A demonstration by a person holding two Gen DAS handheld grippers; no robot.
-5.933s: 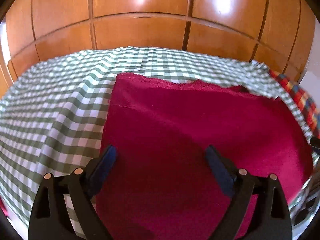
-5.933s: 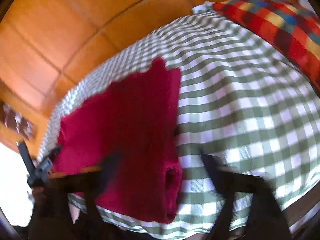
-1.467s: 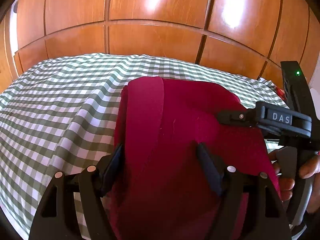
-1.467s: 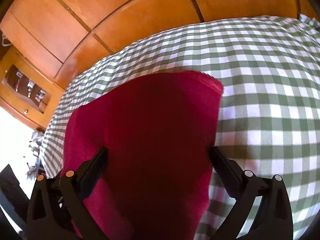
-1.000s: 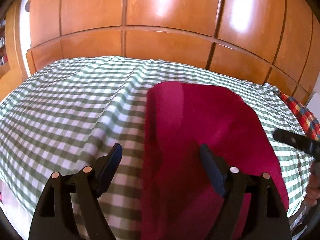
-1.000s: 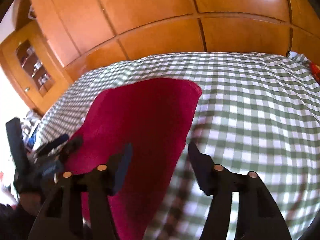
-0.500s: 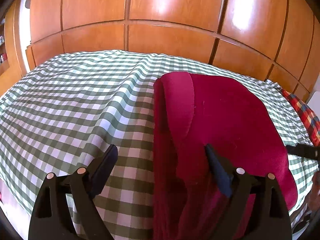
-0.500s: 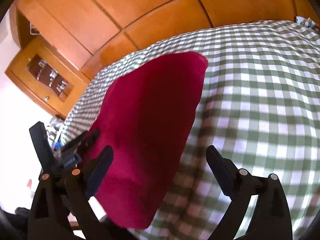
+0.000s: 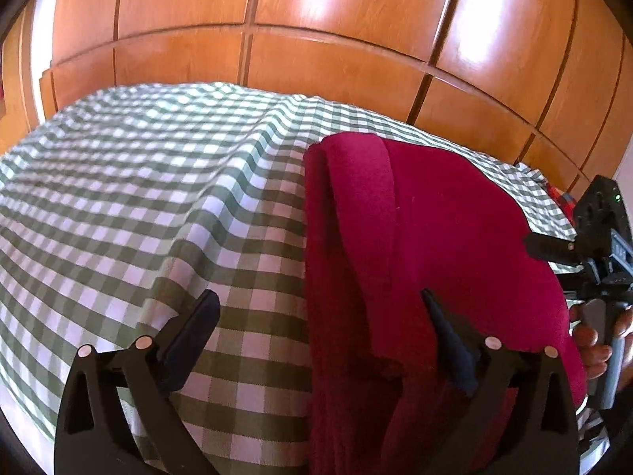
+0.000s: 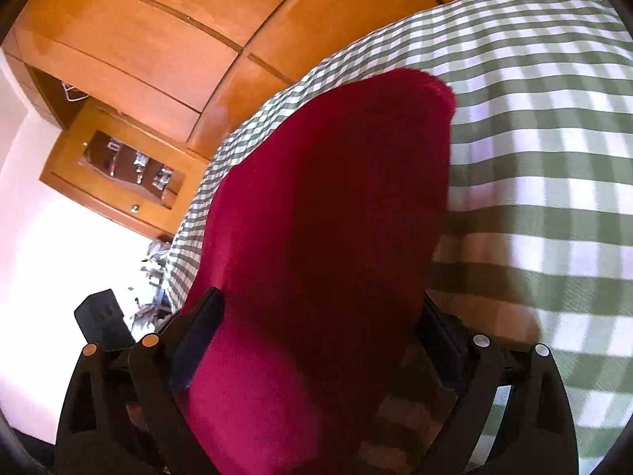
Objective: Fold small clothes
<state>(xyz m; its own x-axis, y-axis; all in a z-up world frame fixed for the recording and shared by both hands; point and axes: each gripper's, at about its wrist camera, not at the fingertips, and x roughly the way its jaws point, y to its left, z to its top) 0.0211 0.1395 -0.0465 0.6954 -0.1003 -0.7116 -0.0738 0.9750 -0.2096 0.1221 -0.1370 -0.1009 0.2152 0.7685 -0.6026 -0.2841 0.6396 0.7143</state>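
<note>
A dark red cloth (image 9: 435, 229) lies folded in a long strip on the green-and-white checked bed cover (image 9: 138, 182). Its left side is a doubled-over fold. My left gripper (image 9: 320, 332) hovers over that left fold near the bed's front edge. Its jaws are opening, the fold lies between them, and the pads do not press it. In the right wrist view, the red cloth (image 10: 328, 198) fills the middle. My right gripper (image 10: 320, 336) stands open, straddling the cloth's near end without pinching it. The right gripper (image 9: 585, 253) also shows at the left view's right edge, held by a hand (image 9: 593, 340).
Glossy wooden wardrobe doors (image 9: 316, 19) rise behind the bed. A wooden cabinet with a glass front (image 10: 118, 166) stands by the white wall at the left. A bit of multicoloured plaid fabric (image 9: 558, 198) peeks out at the bed's far right. Bare checked cover (image 10: 534, 138) spreads right of the cloth.
The right gripper's jaws went from half closed to wide, and it rolled and dropped low over the cloth's near end. The left gripper's jaws widened as it sank slightly toward the fold.
</note>
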